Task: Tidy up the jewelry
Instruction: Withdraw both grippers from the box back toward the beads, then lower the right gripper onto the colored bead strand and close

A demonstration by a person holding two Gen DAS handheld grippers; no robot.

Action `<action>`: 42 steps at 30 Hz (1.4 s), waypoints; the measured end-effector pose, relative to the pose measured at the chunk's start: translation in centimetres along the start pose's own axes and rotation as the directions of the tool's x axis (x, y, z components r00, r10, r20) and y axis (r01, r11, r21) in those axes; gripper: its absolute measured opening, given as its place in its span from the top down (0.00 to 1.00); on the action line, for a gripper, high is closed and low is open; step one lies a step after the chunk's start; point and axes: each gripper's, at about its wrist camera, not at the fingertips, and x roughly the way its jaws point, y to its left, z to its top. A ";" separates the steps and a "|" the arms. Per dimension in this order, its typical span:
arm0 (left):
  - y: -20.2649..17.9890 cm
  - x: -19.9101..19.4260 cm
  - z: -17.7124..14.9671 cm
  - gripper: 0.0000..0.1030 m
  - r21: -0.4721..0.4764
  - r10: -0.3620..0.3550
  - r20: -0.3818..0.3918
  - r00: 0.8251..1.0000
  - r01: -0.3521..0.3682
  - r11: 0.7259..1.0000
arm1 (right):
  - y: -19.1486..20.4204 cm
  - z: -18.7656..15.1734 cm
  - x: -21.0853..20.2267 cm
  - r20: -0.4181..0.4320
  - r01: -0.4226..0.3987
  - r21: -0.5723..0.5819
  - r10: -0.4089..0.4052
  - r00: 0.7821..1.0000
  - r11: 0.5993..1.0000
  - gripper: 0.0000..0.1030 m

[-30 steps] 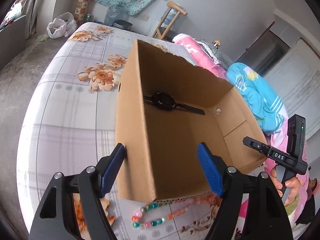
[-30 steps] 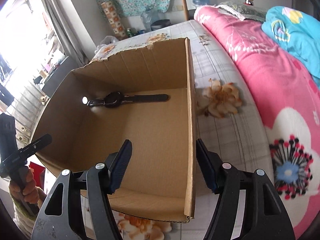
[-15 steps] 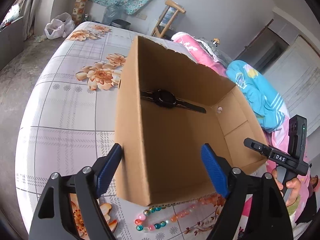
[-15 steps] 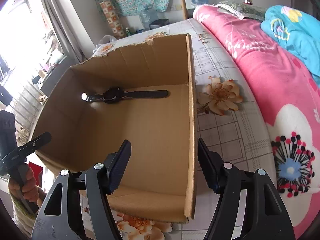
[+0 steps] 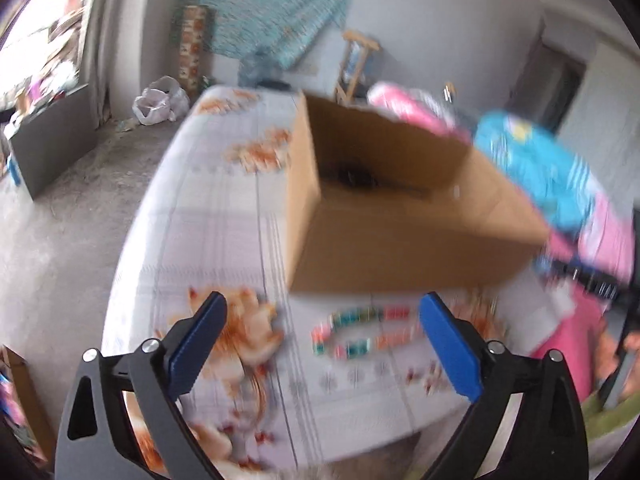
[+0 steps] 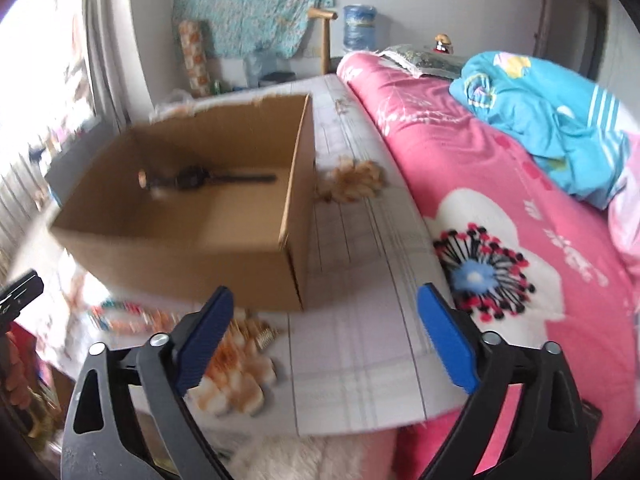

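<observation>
- Both grippers clear of the cardboard box (image 5: 400, 216), which stands free on the bed (image 5: 208, 248); box-handling step looks finished, and pickup of the next piece of jewelry looks to be the step in hand.
- Left gripper (image 5: 324, 344): jaws just opened further, now spread wide, nothing between them but bedsheet and beads below.
- Right gripper (image 6: 326, 344): jaws likewise just opened further, standing wide apart and empty, over bare sheet near the box's front corner.
- Black watch (image 6: 200, 178) already inside the box, flat on the floor against the far wall, strap stretched left to right across the right wrist view.
- Beaded necklace (image 5: 364, 332) on the sheet just in front of the box, outside it, between the left jaws in the left wrist view; lies in a loop, long axis running roughly parallel to the box's front wall.
- Next move probably calls for lowering the left gripper onto the bead strand, closing across it, then lifting over the box rim.
- Heavy blur; bead detail unclear.
</observation>
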 end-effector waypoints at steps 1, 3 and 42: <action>-0.8 0.8 -0.7 0.07 0.036 0.031 -0.026 0.999 -0.030 0.999 | 0.5 -0.4 0.0 -0.002 0.011 -0.018 -0.011 1.000 1.000 0.08; -1.7 2.3 -1.9 0.07 0.079 0.085 -0.071 0.994 -0.079 0.994 | 2.1 -1.4 0.2 -0.003 0.010 -0.073 -0.010 1.000 0.997 0.08; -1.6 3.9 -6.6 0.05 0.222 0.087 -0.067 0.994 -0.071 0.973 | 16.4 -3.2 7.6 -0.114 -0.174 -0.370 0.141 0.983 0.913 0.55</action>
